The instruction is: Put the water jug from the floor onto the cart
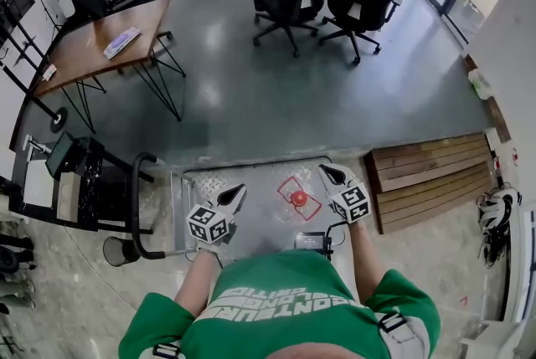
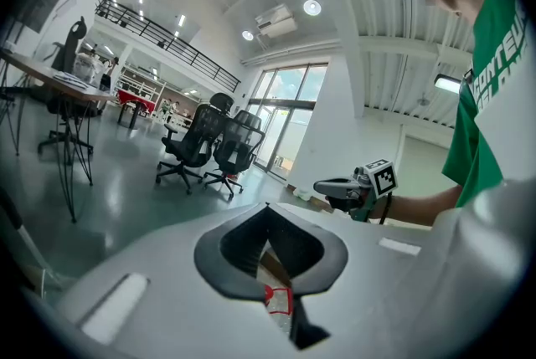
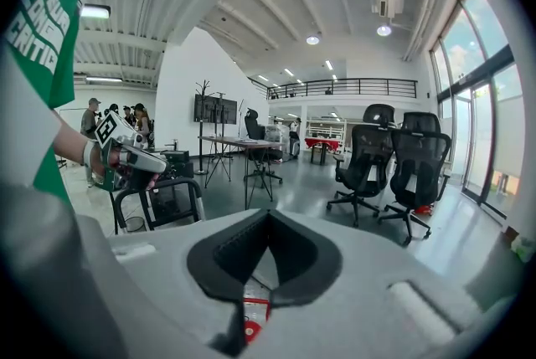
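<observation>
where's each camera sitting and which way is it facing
head view: on the person's head, steeply down at the cart; left gripper, right gripper, green shirt show
left gripper view: on left gripper, facing office chairs; own shut jaws, right gripper show
right gripper view: on right gripper, facing them too; shut jaws, left gripper show
shared: office chairs

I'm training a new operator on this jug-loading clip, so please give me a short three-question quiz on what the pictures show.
1. True or false: the water jug stands on the floor beside the cart.
2. In the head view, the cart's black handle is at the cart's: A) left end, B) right end, C) far edge.
3. What do the right tongs hold?

Key:
1. False. The red-capped jug is on the cart's deck.
2. A.
3. Nothing. They are shut and empty above the deck.
</observation>
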Available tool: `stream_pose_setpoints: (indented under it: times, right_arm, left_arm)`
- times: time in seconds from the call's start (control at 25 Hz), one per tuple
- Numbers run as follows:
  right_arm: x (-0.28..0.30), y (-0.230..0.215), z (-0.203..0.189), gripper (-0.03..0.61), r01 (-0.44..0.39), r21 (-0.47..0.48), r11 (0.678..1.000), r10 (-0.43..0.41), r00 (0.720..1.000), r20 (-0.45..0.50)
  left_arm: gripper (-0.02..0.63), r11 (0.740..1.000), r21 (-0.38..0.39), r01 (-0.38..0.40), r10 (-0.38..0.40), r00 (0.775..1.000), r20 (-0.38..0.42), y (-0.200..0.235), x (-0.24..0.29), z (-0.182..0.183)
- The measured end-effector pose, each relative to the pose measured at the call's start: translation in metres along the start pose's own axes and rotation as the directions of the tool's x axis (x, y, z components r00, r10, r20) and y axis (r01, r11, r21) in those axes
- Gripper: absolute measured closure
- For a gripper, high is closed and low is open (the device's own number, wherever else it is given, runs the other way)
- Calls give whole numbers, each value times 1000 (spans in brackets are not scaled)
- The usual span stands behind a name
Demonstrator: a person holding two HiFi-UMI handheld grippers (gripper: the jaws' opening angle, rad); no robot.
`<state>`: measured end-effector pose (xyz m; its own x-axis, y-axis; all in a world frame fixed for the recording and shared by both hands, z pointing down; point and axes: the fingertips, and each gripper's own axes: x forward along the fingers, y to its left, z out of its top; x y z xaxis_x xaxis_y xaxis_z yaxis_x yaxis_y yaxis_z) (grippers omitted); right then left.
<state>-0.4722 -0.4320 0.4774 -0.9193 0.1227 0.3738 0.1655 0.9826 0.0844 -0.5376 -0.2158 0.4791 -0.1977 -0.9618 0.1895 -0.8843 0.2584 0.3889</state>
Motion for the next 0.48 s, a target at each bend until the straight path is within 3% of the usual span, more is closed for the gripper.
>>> stream_pose_setpoints:
  times: [0.48]
  right_arm:
    - [5,5,-4,584,-16,5,1000,16,1000,-5]
  left_arm:
    - [600,1000,3,-10,10,1000,-8,0,-3,-2]
